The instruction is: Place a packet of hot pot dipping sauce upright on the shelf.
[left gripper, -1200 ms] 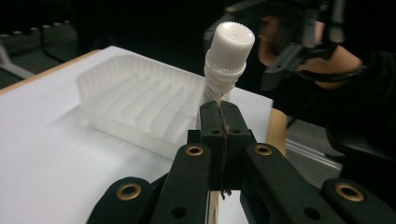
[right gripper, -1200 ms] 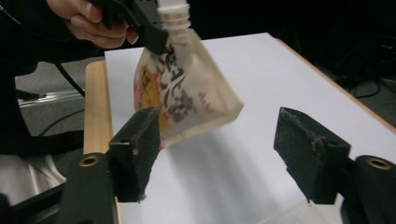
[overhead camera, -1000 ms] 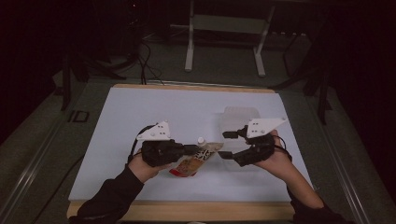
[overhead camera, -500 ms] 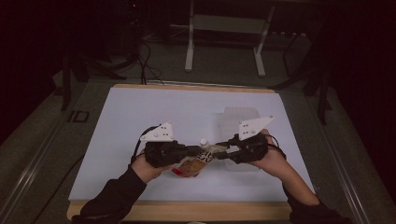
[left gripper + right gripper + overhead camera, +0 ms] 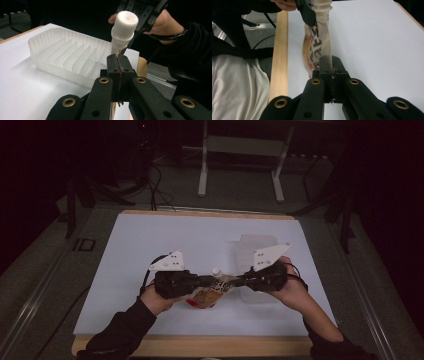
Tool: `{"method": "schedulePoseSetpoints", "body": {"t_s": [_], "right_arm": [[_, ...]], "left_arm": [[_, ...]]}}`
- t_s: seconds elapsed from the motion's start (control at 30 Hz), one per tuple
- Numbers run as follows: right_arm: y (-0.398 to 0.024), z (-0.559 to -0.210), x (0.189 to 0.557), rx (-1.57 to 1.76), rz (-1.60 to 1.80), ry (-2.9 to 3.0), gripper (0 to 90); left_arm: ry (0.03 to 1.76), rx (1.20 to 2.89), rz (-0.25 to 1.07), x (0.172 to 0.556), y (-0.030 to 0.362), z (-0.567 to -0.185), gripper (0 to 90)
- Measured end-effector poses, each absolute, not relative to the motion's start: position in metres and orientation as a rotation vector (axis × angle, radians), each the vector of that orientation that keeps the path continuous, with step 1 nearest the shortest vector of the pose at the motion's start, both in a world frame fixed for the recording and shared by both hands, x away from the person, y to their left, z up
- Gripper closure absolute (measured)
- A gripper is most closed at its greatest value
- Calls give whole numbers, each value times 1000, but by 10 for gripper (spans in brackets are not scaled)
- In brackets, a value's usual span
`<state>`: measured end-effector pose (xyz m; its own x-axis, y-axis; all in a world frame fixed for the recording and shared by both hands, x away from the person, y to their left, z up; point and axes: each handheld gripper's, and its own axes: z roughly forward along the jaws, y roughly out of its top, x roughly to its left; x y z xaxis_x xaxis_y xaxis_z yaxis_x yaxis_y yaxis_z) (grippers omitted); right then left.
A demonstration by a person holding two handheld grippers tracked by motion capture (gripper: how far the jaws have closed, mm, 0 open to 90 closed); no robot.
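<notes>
Low in the frame's centre, the left gripper (image 5: 207, 281) and right gripper (image 5: 239, 281) are each pinching an edge of the spouted pouch (image 5: 212, 290), holding it between them. The ribbed tray (image 5: 257, 242) nearby is sitting empty, so placing likely remains.

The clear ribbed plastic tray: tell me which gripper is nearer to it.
Right. The right gripper sits over the clear ribbed plastic tray's near edge, shut on the white-capped printed pouch. The left gripper clamps the pouch's other side, farther from the tray.
</notes>
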<state>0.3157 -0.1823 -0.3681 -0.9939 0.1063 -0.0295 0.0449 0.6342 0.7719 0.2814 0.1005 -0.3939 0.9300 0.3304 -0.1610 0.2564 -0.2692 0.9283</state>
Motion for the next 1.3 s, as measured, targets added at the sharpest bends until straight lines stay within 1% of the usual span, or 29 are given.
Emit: {"method": "schedulePoseSetpoints", "body": {"t_s": [0.33,0.43,0.53,0.63,0.67,0.7,0.8,0.93,1.03,1.1,1.13,1.2,1.27,1.3], "right_arm": [[-178,-351,314,105,1240,2794,900],[-178,-348,316,89,1216,2796,900],[-176,-344,317,82,1189,2799,900],[-176,-341,318,78,1171,2796,900],[-176,-339,319,78,1171,2797,900],[-178,-334,322,78,1159,2790,900],[-179,-328,325,92,1130,2789,900],[-182,-319,329,101,1083,2789,900],[-186,-314,332,115,1059,2783,900],[-190,-311,335,129,1060,2774,900],[-191,-309,336,135,1052,2766,900],[-196,-306,340,153,1052,2758,900],[-200,-304,343,167,1050,2748,900],[-202,-303,345,176,1049,2743,900]], "left_arm": [[389,1828,95,280,103,-394,892],[394,1822,102,280,102,-396,860],[405,1818,96,281,101,-396,768],[412,1814,103,282,100,-396,703],[413,1808,99,282,101,-396,703],[417,1809,105,282,101,-396,632],[438,1807,107,283,103,-396,556],[464,1809,93,284,105,-398,364],[477,1807,66,283,108,-399,248],[475,1807,54,282,111,-401,200],[472,1804,58,281,114,-402,146],[473,1789,71,280,118,-405,135],[490,1802,102,279,123,-407,74],[502,1821,138,277,125,-409,58]]}}
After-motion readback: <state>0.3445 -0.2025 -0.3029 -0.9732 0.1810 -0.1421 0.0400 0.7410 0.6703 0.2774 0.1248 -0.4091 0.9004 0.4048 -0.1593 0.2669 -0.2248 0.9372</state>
